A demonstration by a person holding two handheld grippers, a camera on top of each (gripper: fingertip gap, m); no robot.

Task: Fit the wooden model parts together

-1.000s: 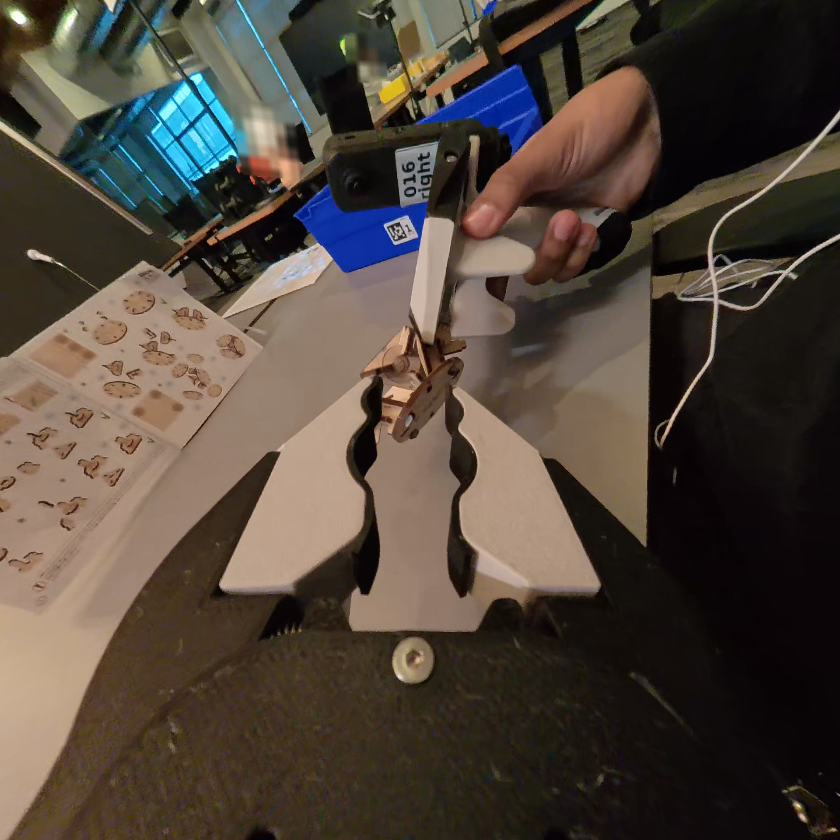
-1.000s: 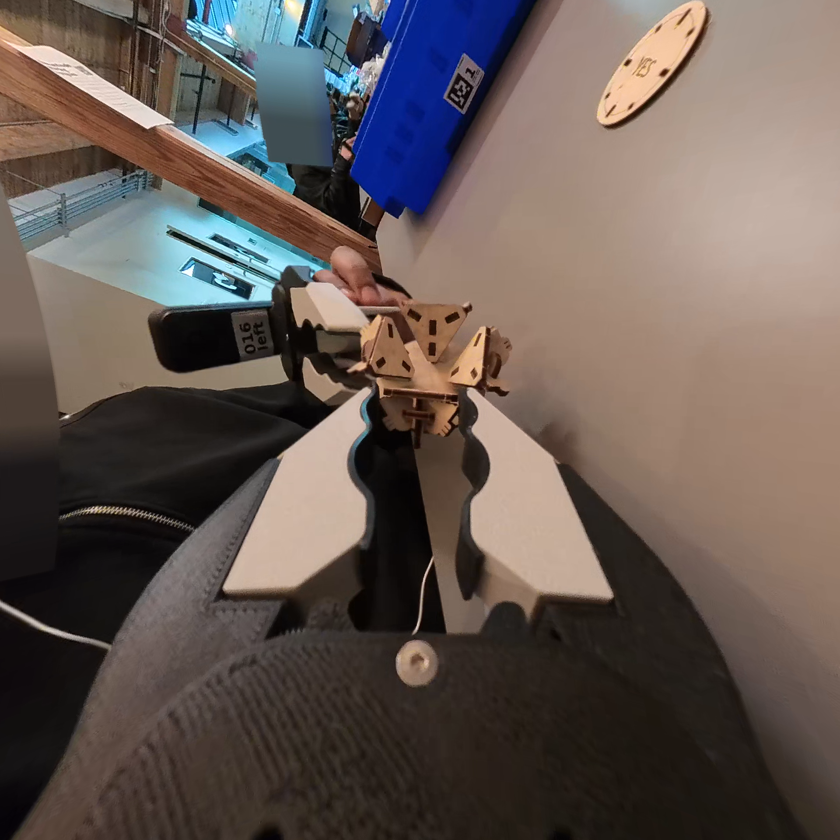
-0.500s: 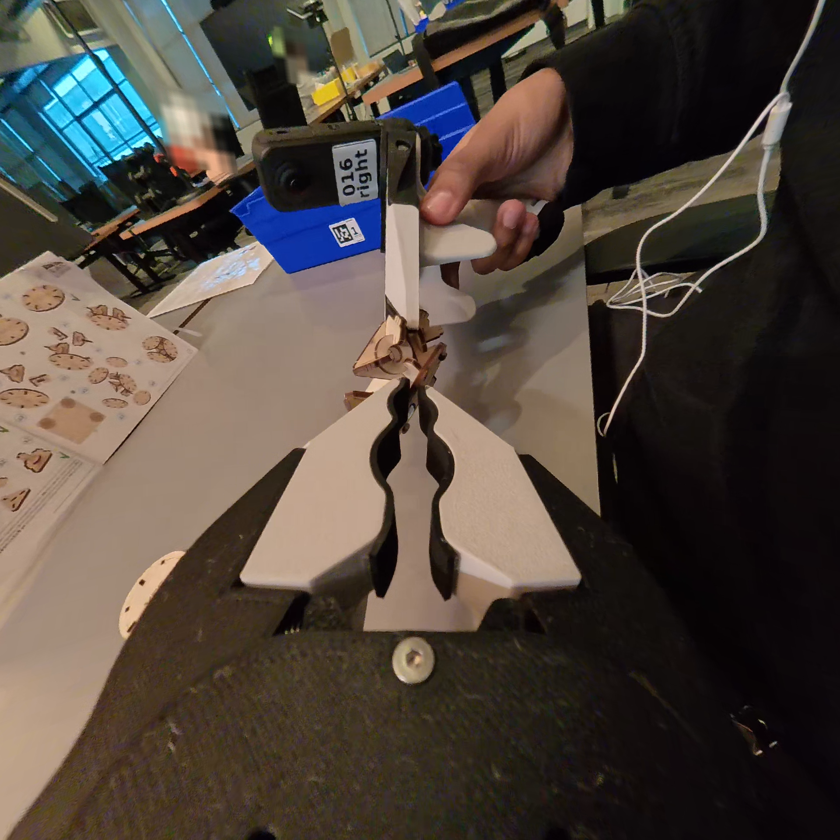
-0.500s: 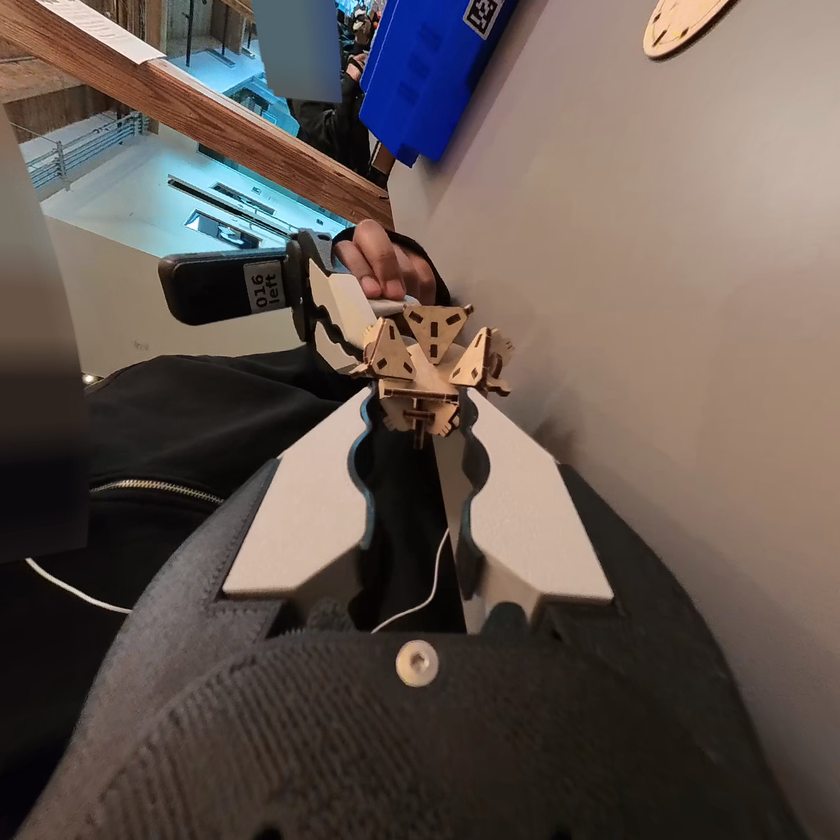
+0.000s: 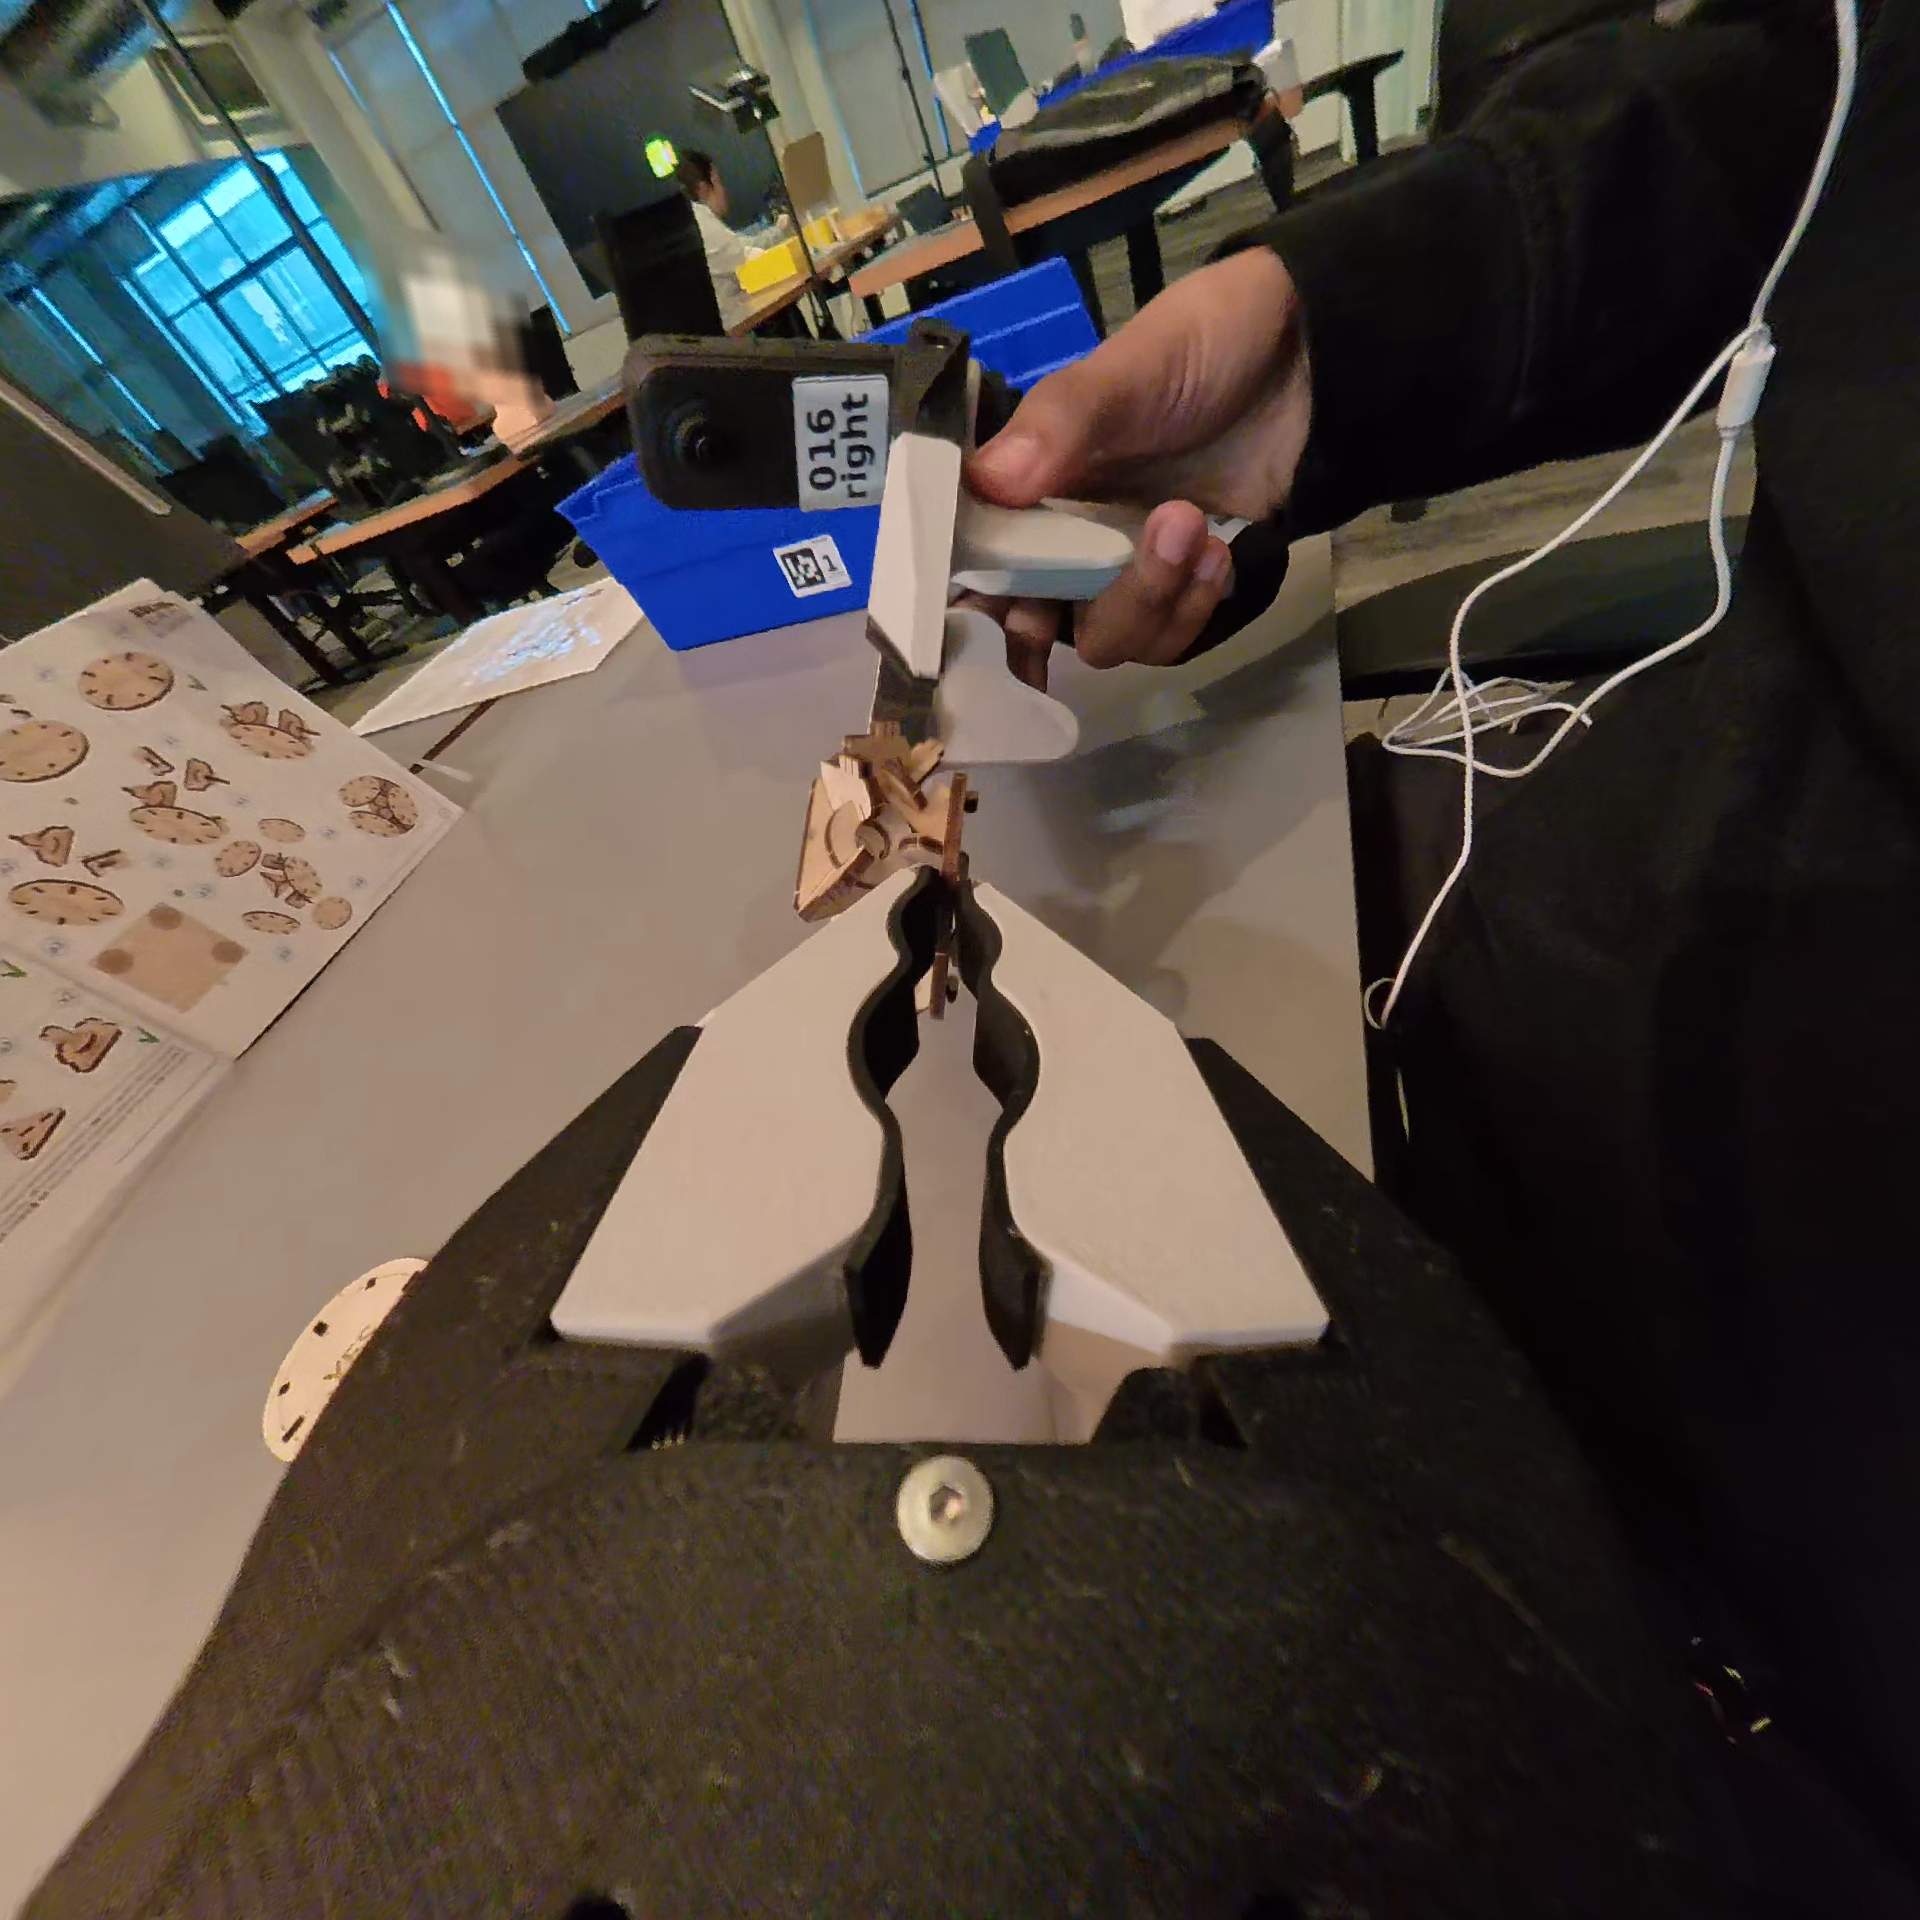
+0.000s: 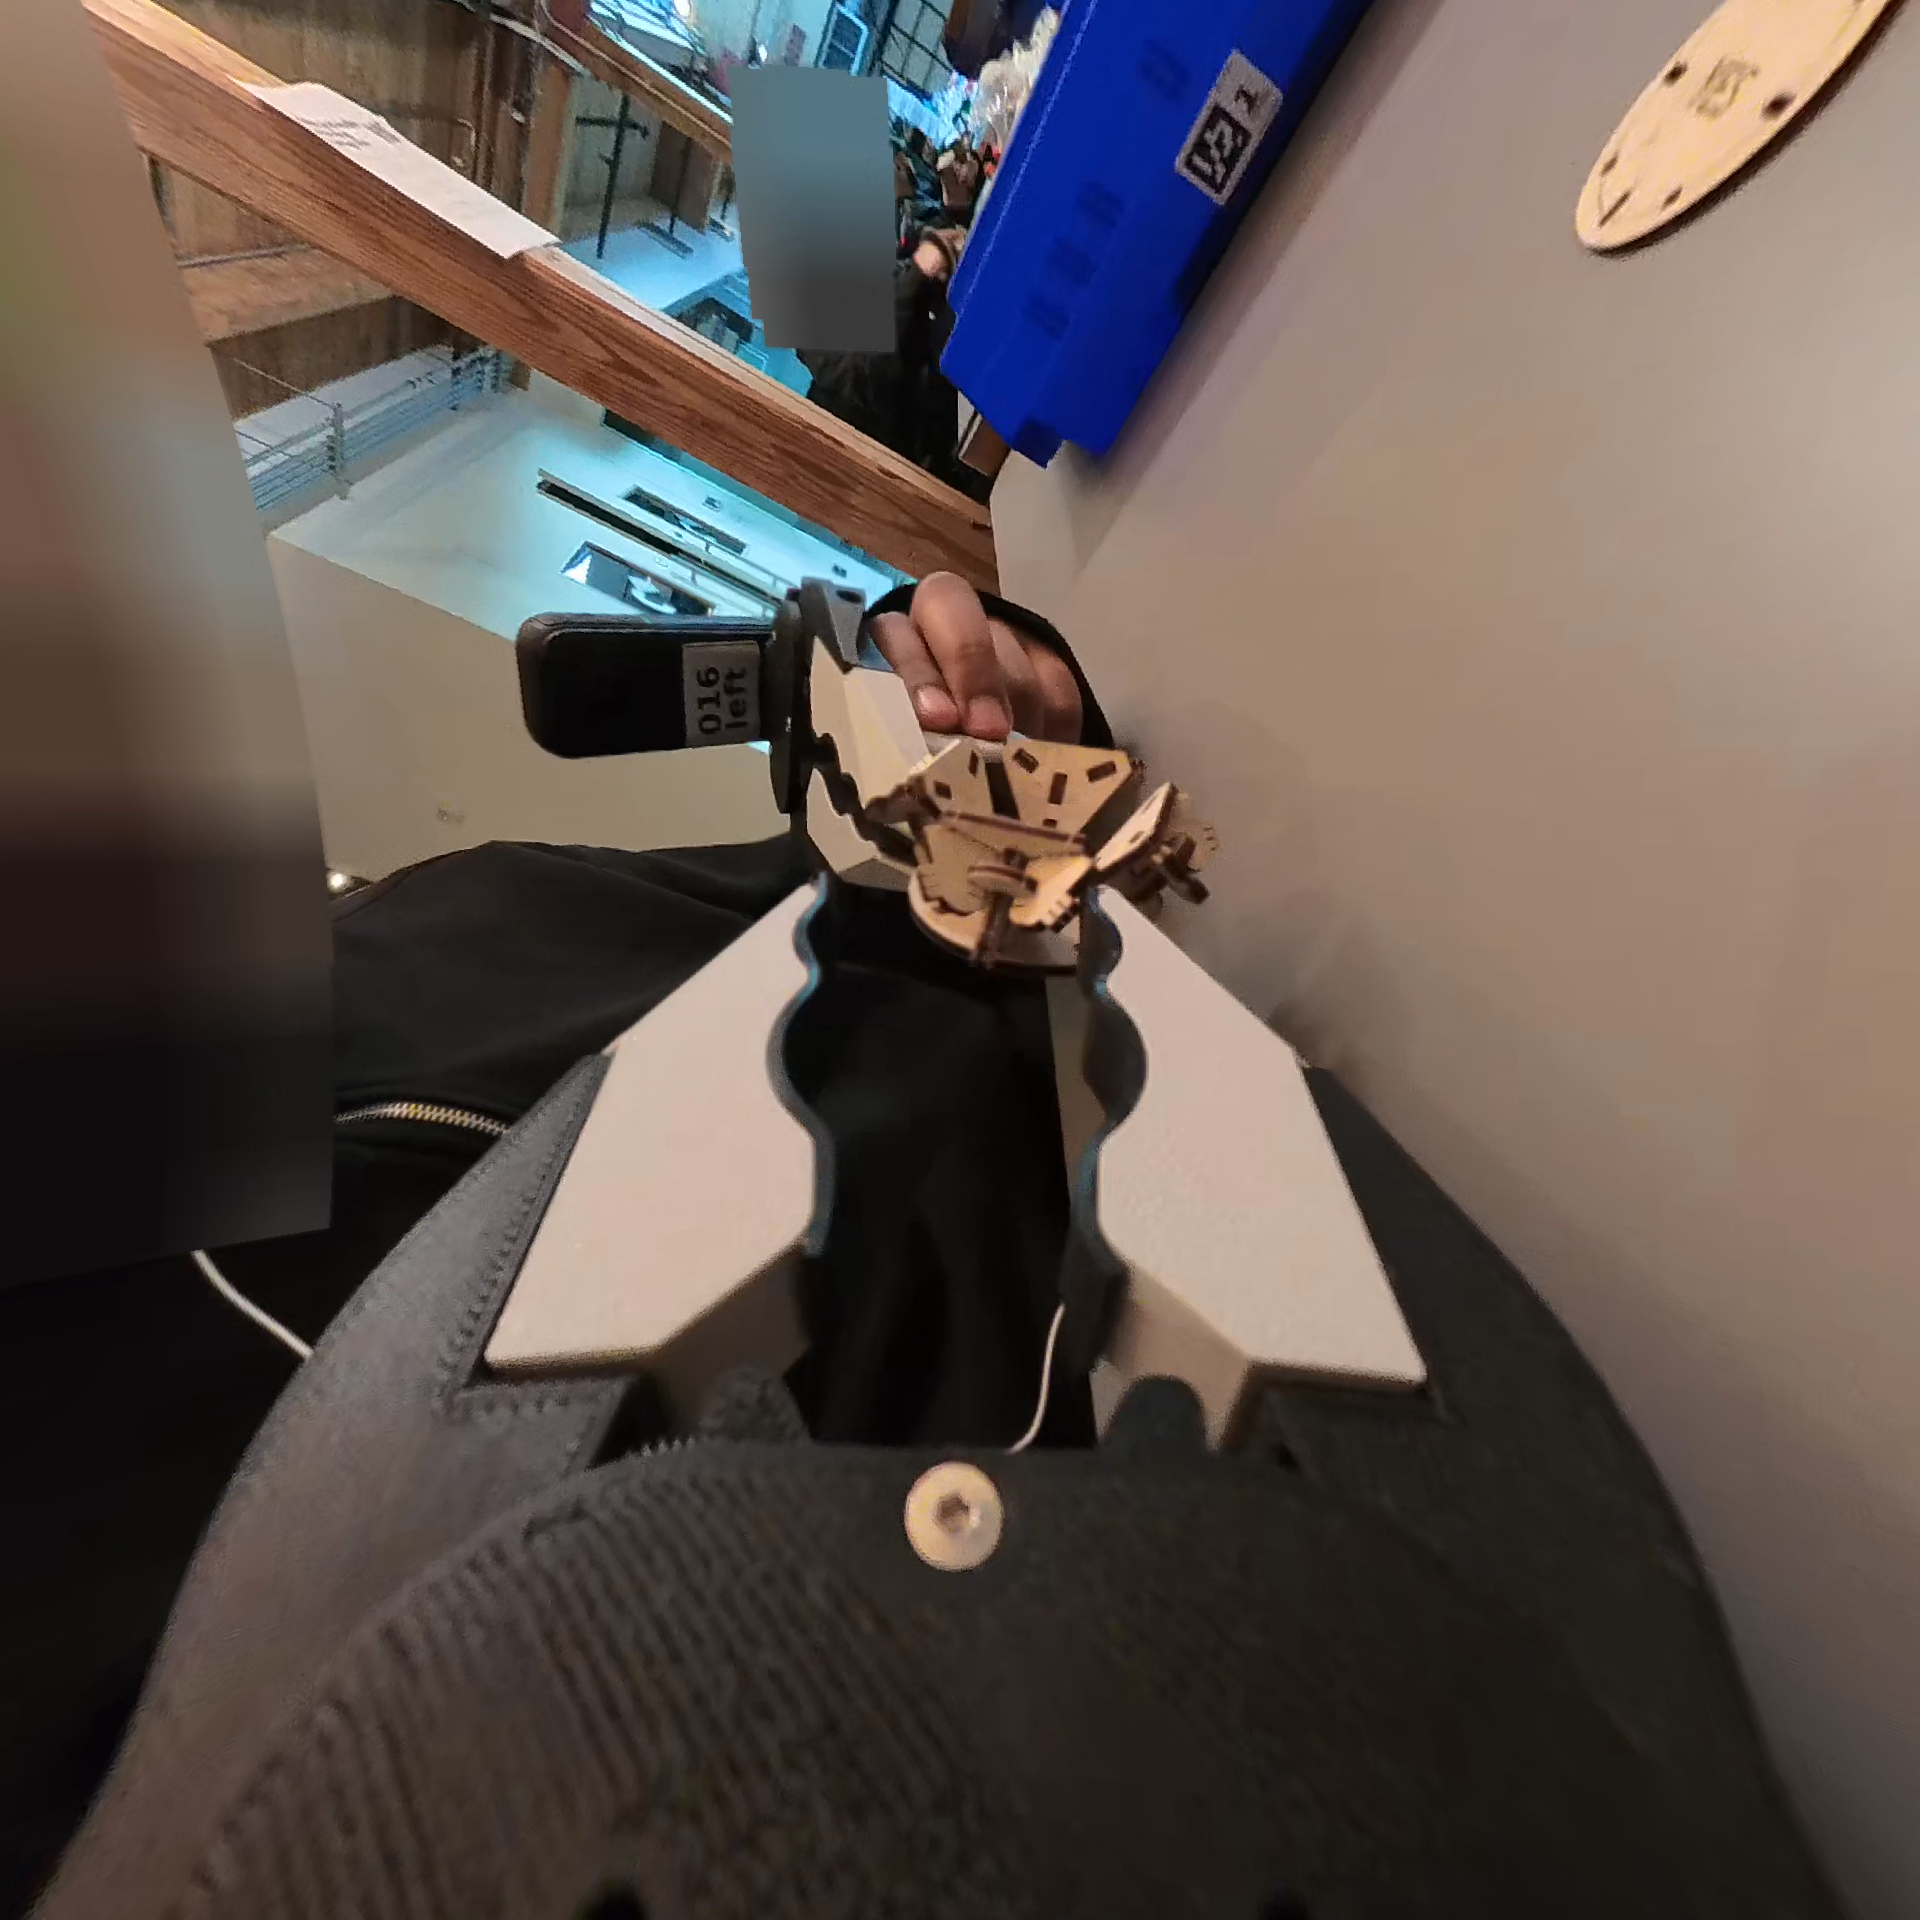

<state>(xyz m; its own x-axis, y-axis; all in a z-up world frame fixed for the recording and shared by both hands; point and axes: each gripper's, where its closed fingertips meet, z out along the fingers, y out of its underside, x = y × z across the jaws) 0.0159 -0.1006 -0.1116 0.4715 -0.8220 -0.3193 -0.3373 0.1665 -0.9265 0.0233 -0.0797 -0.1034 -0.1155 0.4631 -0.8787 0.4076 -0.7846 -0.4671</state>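
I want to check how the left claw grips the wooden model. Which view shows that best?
The left wrist view: the left claw is closed on a thin piece of the wooden model. The right wrist view shows the model's slotted panels, but they hide that contact.

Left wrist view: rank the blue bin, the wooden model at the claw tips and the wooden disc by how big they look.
1. Blue bin, largest, though farthest away.
2. Wooden model.
3. Wooden disc, partly hidden by the claw body, so its place against the model is unsure.
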